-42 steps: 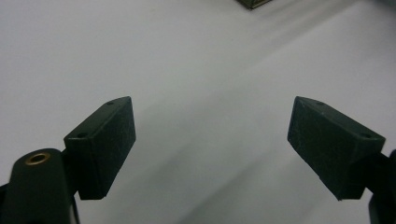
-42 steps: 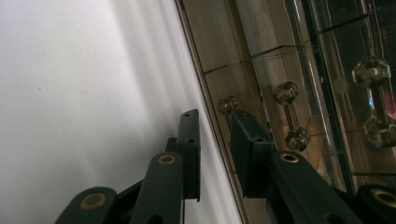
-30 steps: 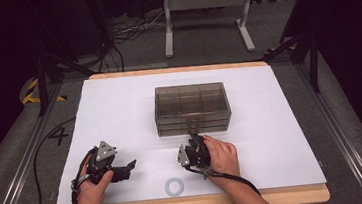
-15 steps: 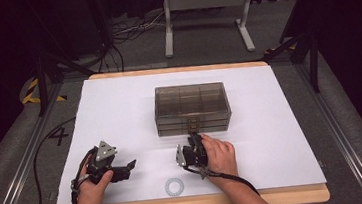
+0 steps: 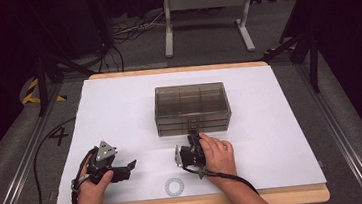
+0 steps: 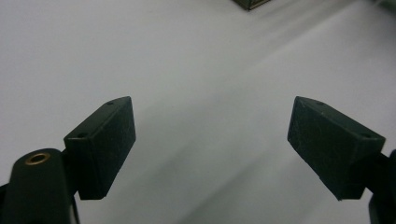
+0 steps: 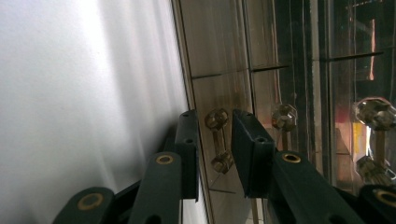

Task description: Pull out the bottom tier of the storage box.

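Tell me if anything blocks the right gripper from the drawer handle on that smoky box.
Nothing visible does. The right gripper already has its jaws on either side of the lowest drawer handle of the box, with only small gaps left.

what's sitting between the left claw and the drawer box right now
Nothing: in the high view, only bare white table cover separates the left claw from the smoky drawer box. The left gripper view shows the same.

We see bright light on the white table (image 5: 119, 108), dark all around it, and blurry close-up pictures.
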A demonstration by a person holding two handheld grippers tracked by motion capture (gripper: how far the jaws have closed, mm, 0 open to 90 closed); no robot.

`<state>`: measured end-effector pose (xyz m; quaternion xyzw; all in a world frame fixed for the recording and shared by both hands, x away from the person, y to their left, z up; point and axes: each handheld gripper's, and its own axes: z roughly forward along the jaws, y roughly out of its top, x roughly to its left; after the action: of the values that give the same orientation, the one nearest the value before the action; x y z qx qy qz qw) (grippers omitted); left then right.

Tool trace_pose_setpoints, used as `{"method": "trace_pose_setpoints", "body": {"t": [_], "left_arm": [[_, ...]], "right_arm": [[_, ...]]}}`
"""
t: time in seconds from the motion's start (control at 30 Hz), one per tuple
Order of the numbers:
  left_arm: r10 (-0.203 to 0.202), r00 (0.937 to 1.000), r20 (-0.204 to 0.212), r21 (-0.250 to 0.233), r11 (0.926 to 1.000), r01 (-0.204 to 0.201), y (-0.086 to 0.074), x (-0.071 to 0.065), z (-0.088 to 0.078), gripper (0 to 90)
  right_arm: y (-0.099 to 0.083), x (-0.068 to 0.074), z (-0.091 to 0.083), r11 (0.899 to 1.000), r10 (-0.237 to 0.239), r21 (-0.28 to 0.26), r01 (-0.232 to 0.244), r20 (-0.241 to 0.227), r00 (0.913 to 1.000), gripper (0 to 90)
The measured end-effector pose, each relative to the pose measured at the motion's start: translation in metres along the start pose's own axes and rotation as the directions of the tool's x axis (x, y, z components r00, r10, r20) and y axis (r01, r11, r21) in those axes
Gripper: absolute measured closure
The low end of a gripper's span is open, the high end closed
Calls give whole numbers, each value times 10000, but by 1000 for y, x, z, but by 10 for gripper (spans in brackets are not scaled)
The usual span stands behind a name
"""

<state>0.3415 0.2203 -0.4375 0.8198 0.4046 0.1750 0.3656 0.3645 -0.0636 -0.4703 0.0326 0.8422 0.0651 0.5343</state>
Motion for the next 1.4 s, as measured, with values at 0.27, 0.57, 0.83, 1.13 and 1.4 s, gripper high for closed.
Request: {"method": "trace_pose_setpoints", "body": {"t": [0.27,0.57,0.83,1.13,1.4], "left_arm": [[13,10000,3,13,10000,-13,0,0,0,160],[9,10000,17,16,10000,-9,0,0,0,160],[18,10000,30,14,10000,-18,0,0,0,160],[33,10000,21,15,10000,-33,0,0,0,160],[0,10000,24,17,10000,0,0,0,0,160]], "right_arm": [[1,1,2,9992,-355,181,351,218,9991,733],[3,7,4,9975,-576,424,558,432,9974,743],[5,10,4,9959,-755,560,714,739,9944,786],[6,11,5,9942,-917,642,863,866,9920,794],[7,12,5,9935,-962,697,900,916,9911,797]]}}
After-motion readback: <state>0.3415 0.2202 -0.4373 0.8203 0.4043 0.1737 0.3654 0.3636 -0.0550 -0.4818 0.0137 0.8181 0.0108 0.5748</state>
